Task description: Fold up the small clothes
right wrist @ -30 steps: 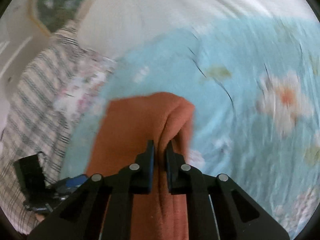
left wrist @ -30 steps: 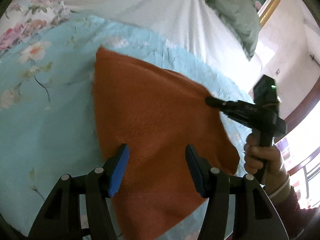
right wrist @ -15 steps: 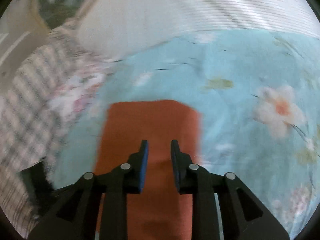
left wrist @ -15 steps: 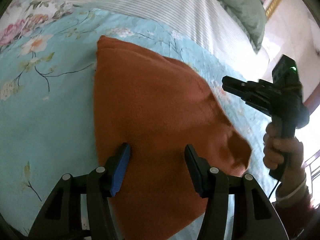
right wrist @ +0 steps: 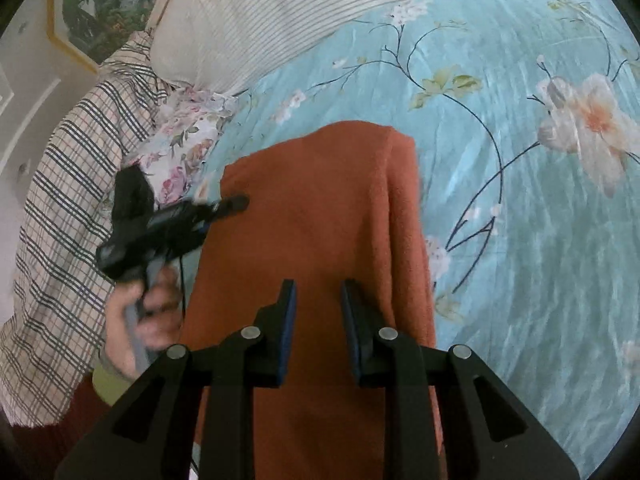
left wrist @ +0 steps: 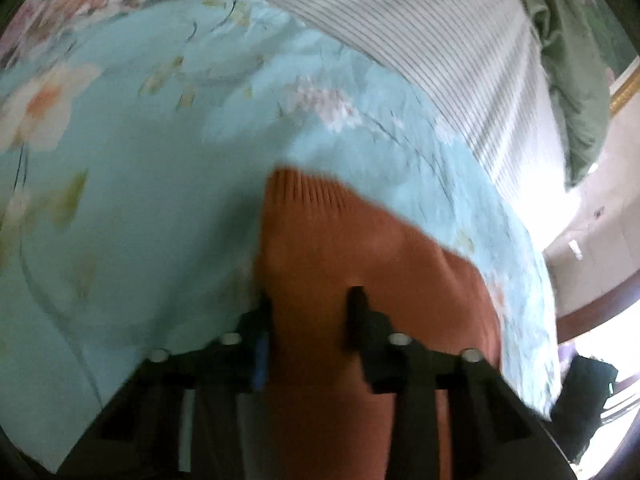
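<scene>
Cloth (right wrist: pixel 320 216) lies on the bed (right wrist: pixel 520 240). Left gripper (left wrist: pixel 310 300) is closing, cloth between, maybe not pinched; the view is blurry. Right gripper (right wrist: pixel 318 292) hangs open.

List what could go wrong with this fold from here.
1. The left gripper is closing on the orange cloth's left edge; in the blurred left wrist view it may pinch the floral sheet too.
2. The right gripper stands open over the cloth, holding nothing, so pulling from the left could drag it askew.
3. The doubled right side looks loose and may slip open.
</scene>
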